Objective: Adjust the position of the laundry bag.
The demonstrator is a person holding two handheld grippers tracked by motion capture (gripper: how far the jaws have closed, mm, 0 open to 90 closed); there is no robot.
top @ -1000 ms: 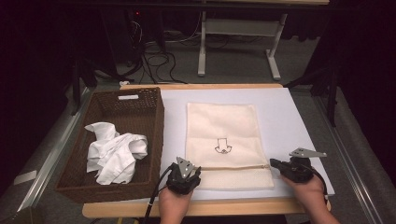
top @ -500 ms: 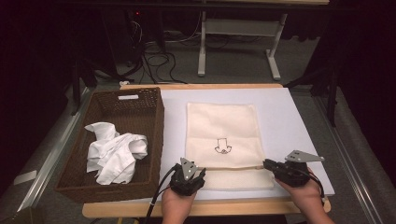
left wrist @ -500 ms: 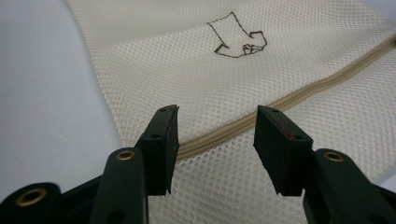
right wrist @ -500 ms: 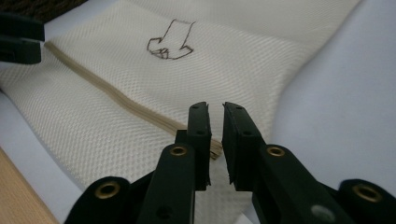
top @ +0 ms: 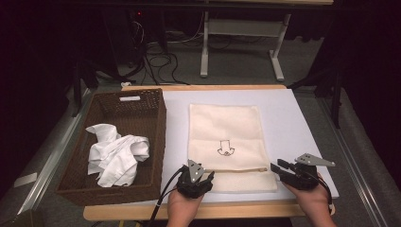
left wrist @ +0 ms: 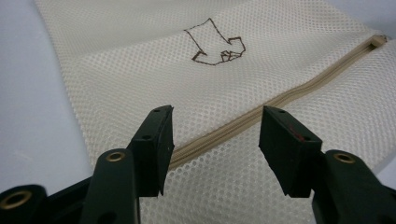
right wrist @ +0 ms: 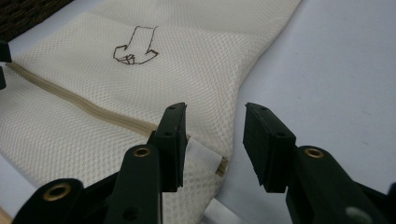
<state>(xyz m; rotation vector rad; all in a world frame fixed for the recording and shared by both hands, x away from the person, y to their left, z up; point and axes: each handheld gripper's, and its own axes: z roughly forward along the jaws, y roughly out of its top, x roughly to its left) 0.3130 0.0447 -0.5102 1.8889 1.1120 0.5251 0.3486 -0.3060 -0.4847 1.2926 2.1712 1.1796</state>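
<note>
High view shows our left gripper (top: 204,176) and right gripper (top: 279,169), both released, at the closed zipper (top: 236,170) of the mesh bag (top: 224,132) beside the basket (top: 156,123), so opening is not yet begun.

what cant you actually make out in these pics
- Mesh laundry bag: whether anything is inside, high view; the fabric hides it.
- Zipper: its pull, left gripper view; cut off past the right edge.
- White cloth in the basket: what garment it is, high view; crumpled, too small.
</note>
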